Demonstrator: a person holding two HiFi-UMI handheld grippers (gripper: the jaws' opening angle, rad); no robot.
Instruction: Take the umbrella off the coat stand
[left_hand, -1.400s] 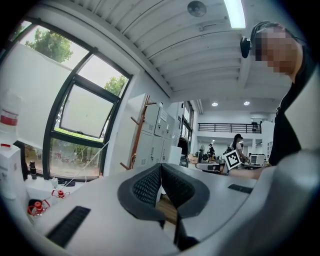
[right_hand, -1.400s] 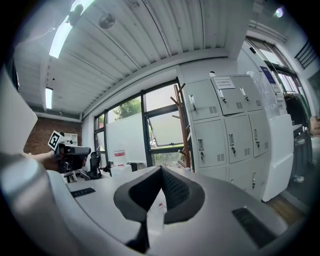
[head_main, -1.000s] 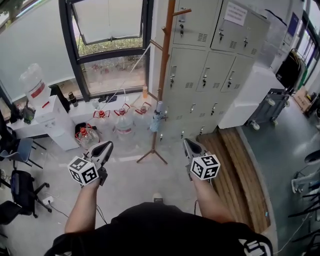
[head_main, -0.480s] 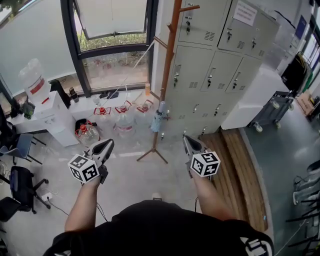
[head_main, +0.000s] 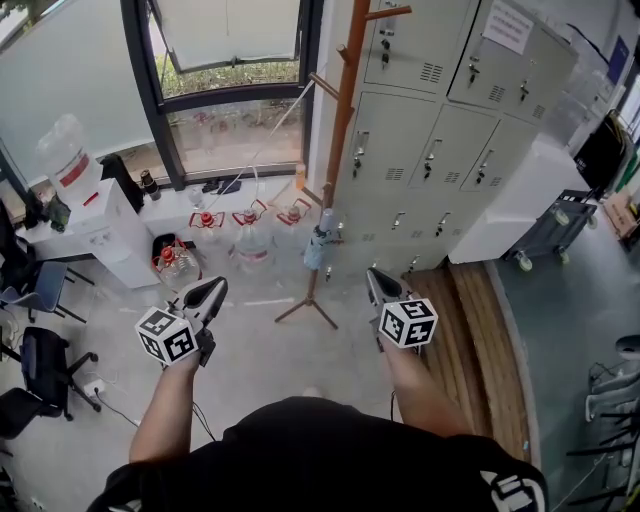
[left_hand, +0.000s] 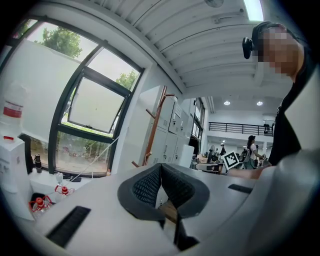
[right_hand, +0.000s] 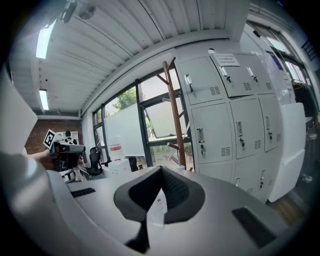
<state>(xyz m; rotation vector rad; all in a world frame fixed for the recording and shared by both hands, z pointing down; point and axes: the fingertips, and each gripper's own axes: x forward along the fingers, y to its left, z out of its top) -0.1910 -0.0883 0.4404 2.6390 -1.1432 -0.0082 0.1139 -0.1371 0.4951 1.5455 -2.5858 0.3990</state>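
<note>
The wooden coat stand (head_main: 339, 130) rises in front of the grey lockers, with its feet on the floor (head_main: 305, 308). A folded light-blue umbrella (head_main: 318, 240) hangs low on the pole. My left gripper (head_main: 214, 288) is held to the left of the stand's base, well short of it, and is shut on nothing. My right gripper (head_main: 371, 276) is just right of the base, below the umbrella, also shut and empty. The stand shows past the jaws in the left gripper view (left_hand: 152, 132) and in the right gripper view (right_hand: 175, 110).
Grey lockers (head_main: 440, 150) stand behind the stand. Several water jugs (head_main: 250, 245) sit on the floor under the window. A white cabinet (head_main: 100, 235) and office chairs (head_main: 30, 370) are at the left. A wooden platform (head_main: 470, 330) and a cart (head_main: 550, 230) lie to the right.
The stand and lockers have slid slightly right and up in the head view as the person shifted. Both grippers have stayed shut and almost in place.
</note>
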